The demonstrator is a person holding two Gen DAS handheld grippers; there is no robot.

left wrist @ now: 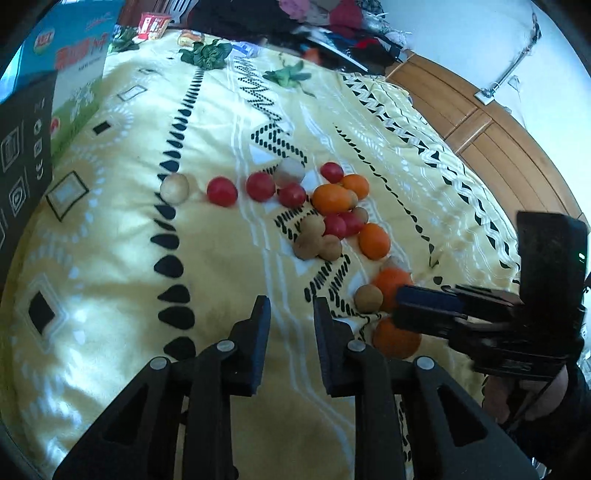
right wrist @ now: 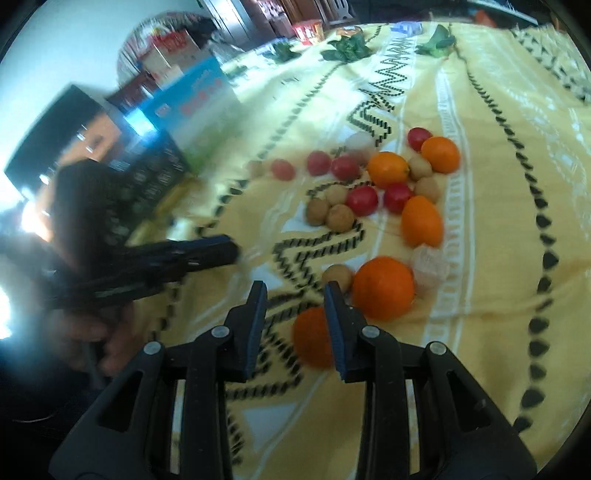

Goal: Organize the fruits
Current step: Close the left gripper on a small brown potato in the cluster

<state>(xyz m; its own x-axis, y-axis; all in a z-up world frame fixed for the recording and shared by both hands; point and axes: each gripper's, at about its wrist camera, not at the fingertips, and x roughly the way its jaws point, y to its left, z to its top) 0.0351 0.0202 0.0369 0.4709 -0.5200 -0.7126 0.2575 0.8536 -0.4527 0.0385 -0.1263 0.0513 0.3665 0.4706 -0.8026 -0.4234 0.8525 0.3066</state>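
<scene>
Fruits lie scattered on a yellow patterned blanket [left wrist: 110, 258]: several oranges [left wrist: 331, 198], red tomatoes [left wrist: 221, 191] and small brown longans [left wrist: 368, 298]. My left gripper [left wrist: 291, 312] is open and empty, above bare blanket left of the pile. My right gripper [right wrist: 295, 295] is open and empty. Its right finger [right wrist: 338, 332] stands in front of the nearest orange [right wrist: 312, 343]. A larger orange [right wrist: 383, 288] and a longan [right wrist: 337, 276] lie just beyond. In the left wrist view the right gripper [left wrist: 406, 306] shows from the side, over two oranges [left wrist: 395, 339].
Boxes [left wrist: 70, 74] stand at the blanket's left edge. Green leafy vegetables [left wrist: 207, 53] lie at the far end. A wooden board [left wrist: 480, 122] runs along the right side. Clothes [left wrist: 332, 18] are piled at the back. Pale peeled fruits [left wrist: 290, 170] lie among the pile.
</scene>
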